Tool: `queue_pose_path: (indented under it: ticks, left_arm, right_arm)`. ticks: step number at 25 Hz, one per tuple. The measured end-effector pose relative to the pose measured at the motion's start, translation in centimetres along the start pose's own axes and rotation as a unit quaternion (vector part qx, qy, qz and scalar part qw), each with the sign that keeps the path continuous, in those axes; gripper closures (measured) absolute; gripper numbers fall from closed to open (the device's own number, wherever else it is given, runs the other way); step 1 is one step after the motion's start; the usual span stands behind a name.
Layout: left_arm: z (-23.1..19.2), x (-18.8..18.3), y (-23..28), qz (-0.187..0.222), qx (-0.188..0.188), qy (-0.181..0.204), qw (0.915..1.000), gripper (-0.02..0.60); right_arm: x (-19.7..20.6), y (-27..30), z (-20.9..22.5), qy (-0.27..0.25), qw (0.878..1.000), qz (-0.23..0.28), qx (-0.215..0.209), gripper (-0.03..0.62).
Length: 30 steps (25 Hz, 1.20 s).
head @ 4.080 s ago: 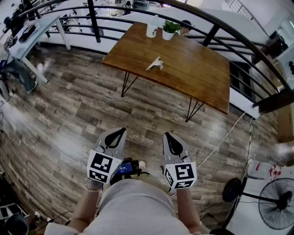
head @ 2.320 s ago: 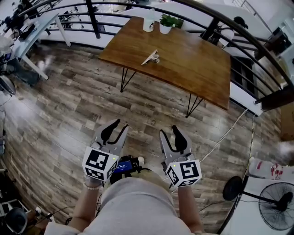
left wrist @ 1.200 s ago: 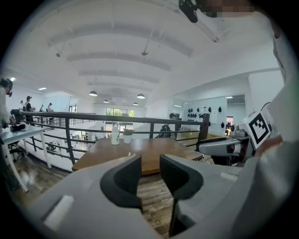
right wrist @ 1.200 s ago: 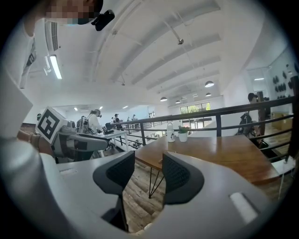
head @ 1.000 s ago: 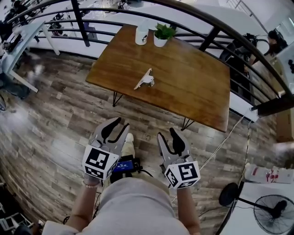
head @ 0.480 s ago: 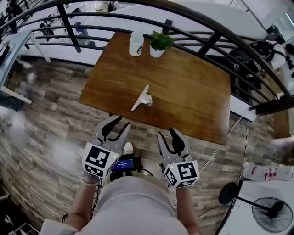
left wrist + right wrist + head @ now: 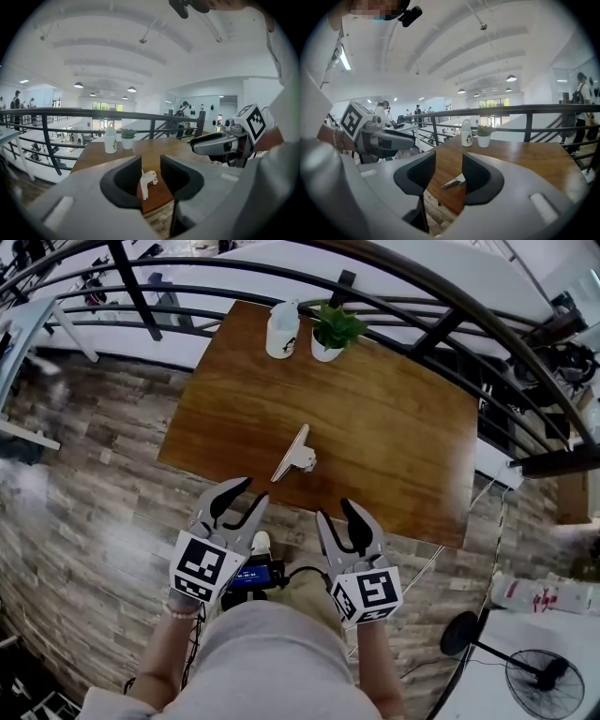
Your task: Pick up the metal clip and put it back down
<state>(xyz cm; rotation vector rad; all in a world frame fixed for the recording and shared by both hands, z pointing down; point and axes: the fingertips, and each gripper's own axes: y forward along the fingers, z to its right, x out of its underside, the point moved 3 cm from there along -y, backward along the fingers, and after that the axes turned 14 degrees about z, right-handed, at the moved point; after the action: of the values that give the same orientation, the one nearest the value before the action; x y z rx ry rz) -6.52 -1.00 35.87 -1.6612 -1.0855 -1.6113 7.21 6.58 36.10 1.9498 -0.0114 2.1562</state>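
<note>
Has walked up to the bench [image 7: 394,418]: well back on the plank floor [image 7: 103,512] four seconds ago, hard against its near edge now. Brings the metal clip [image 7: 293,454] from far off at 12 o'clock to just ahead of both claws. Finds it lying untouched on the wood near that edge, long side running from 7 to 1 o'clock. Carries the left claw [image 7: 251,493] at 7 o'clock of the clip and the right claw [image 7: 334,514] at 5 o'clock, tips about level with the bench edge, touching nothing. Holds both with jaws parted and nothing gripped. Points, most likely, to the approach being done and the reach about to start. No grasp yet, nothing lifted.

From the head view, gets the layout: clip roughly between the two claws' lines, white bottle [image 7: 282,329] and potted plant [image 7: 333,331] side by side, well beyond at 12 o'clock along the far edge. Cannot judge claw height over the wood from there.

From the left gripper view, sees the clip [image 7: 146,182] straight through the gap of the open jaws, nearly end-on, with the right claw off at 3 o'clock. From the right gripper view, catches it [image 7: 454,182] low in the gap, more side-on, with the left claw at 9 o'clock. Suggests either could go in, though the left looks better centred.
</note>
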Motion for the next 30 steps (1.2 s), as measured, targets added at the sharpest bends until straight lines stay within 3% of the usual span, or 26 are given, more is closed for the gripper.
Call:
queue_pose_path:
  ticks: [15, 24, 30]
  left_arm:
    - [-1.4, 1.3, 2.5, -0.022, -0.024, -0.025, 0.9992, 0.454]
    - [-3.1, 2.6, 2.6, -0.029, -0.077, -0.035, 0.9960, 0.454]
    - [-3.0, 4.1, 3.0, -0.040, -0.084, -0.043, 0.9947, 0.454]
  right_arm:
    - [1.0, 3.6, 1.8, 0.013, 0.999, -0.030, -0.041, 0.407]
    - [3.3, 5.1, 2.6, 0.017, 0.996, -0.061, -0.070, 0.407]
    - [5.3, 6.8, 4.3, 0.045, 0.993, -0.089, -0.070, 0.405]
